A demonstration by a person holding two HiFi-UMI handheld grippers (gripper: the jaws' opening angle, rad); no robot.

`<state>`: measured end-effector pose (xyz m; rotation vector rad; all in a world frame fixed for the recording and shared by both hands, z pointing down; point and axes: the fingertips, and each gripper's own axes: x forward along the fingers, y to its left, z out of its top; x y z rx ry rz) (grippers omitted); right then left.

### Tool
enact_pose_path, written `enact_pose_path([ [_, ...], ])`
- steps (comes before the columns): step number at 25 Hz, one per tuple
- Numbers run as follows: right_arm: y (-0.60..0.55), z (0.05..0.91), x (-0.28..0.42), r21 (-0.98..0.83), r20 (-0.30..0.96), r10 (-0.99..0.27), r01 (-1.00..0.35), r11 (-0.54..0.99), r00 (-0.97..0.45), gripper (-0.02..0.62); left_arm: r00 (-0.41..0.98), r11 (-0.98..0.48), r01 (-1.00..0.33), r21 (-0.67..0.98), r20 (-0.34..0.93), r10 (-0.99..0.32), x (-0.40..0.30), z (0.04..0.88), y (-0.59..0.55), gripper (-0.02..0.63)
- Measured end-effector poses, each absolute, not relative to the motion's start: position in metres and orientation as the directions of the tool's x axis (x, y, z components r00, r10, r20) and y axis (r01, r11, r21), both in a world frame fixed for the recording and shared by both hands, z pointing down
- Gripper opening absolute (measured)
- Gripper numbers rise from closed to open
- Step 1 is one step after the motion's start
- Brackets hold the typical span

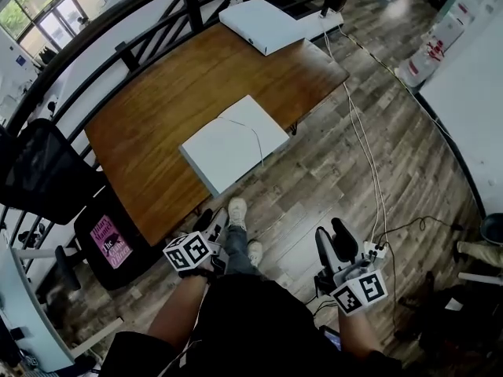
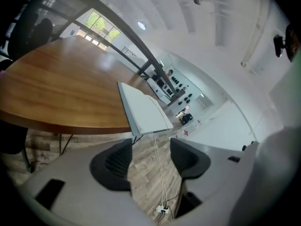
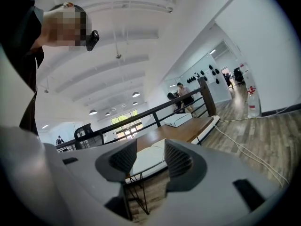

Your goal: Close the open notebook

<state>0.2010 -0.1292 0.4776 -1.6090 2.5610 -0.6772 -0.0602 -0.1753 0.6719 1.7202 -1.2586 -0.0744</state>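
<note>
Notebook (image 1: 234, 144) on wooden table (image 1: 157, 120)

Head looks down; claw views apparently share notebook (image 1: 236, 144).

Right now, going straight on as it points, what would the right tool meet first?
Probably the white notebook at the table edge, which shows between the parted jaws; depth is unclear.

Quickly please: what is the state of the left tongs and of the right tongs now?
Left tongs: open, holding nothing.
Right tongs: open, holding nothing.
</note>
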Motion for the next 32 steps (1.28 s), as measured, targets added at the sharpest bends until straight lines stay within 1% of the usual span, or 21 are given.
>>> enact_pose_path([
  [6,-0.131,0.484,0.214,-0.378,0.222,-0.881,-0.870,0.316,-0.417,0.178,0.460,0.048,-0.664,0.746,0.459,-0.760,-0.062,0.695,-0.201,0.261],
  [14,-0.136,0.490,0.228,-0.378,0.263,-0.889,-0.888,0.261,-0.374,0.175,0.465,0.127,-0.560,0.819,0.437,-0.770,-0.058,0.710,-0.223,0.247],
  [16,-0.139,0.490,0.228,-0.376,0.270,-0.887,-0.889,0.260,-0.374,0.175,0.465,0.134,-0.539,0.832,0.426,-0.776,-0.057,0.710,-0.227,0.228],
  [22,-0.149,0.492,0.223,-0.375,0.280,-0.880,-0.887,0.269,-0.384,0.172,0.445,0.166,-0.492,0.855,0.410,-0.796,-0.057,0.705,-0.235,0.113],
  [24,-0.154,0.493,0.220,-0.371,0.281,-0.877,-0.887,0.276,-0.390,0.172,0.432,0.168,-0.499,0.850,0.413,-0.802,-0.058,0.700,-0.237,0.075],
  [27,-0.160,0.492,0.217,-0.368,0.283,-0.873,-0.886,0.283,-0.397,0.169,0.429,0.152,-0.562,0.813,0.444,-0.787,-0.057,0.691,-0.237,0.061],
  [29,-0.166,0.490,0.214,-0.366,0.275,-0.873,-0.883,0.293,-0.403,0.169,0.438,0.112,-0.603,0.790,0.445,-0.781,-0.055,0.676,-0.241,0.058],
  [32,-0.177,0.486,0.208,-0.370,0.253,-0.874,-0.876,0.309,-0.415,0.169,0.473,0.005,-0.651,0.759,0.411,-0.780,-0.047,0.646,-0.253,0.054],
])
